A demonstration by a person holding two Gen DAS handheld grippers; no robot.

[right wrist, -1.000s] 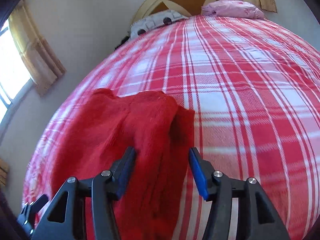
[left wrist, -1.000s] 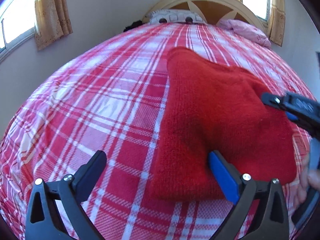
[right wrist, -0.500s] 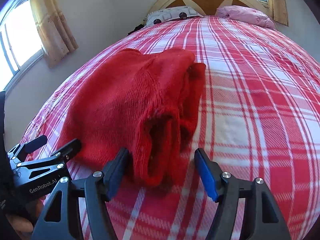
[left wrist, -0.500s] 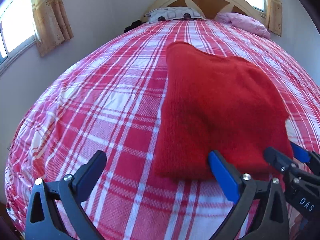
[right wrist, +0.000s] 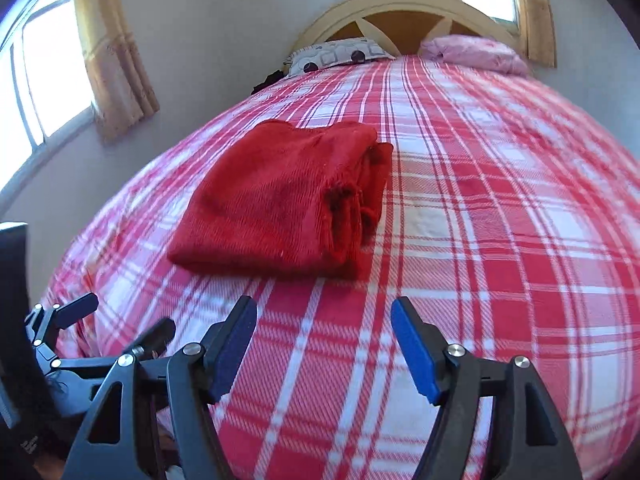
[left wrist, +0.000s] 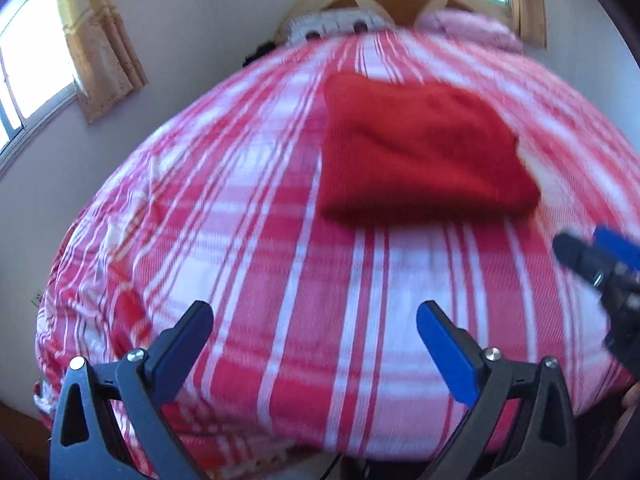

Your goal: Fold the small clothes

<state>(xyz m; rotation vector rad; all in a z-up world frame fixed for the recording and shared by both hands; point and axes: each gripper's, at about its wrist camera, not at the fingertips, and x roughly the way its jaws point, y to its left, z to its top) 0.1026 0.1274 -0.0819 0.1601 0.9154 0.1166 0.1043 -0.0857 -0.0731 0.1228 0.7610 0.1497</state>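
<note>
The red knitted garment (right wrist: 280,200) is now lying folded into a compact, roughly square bundle on the plaid bedspread (right wrist: 500,240), on the window side of the bed's centre line and well short of the headboard (right wrist: 404,12); its stacked layered edges are facing the bed's centre. A second ago I was working right over it, with its right-hand fold sitting between the fingers of my right gripper (right wrist: 324,344) and my left gripper (left wrist: 314,344) reaching its near edge; now both are sitting back toward the foot edge of the bed, well apart from the bundle. My right gripper's jaws are opening, with nothing between them but bare bedspread. My left gripper is standing spread wide, likewise holding nothing; the left wrist view is blurred, though the gap between its fingers is reading clearly. No part of the garment is being touched or pinched by either tool. I am judging this as the release after the final fold: the bundle is keeping its shape unaided, so this garment appears finished. Two pillows (right wrist: 340,54) are lying at the head edge, and no further clothing is showing on the bed.
</note>
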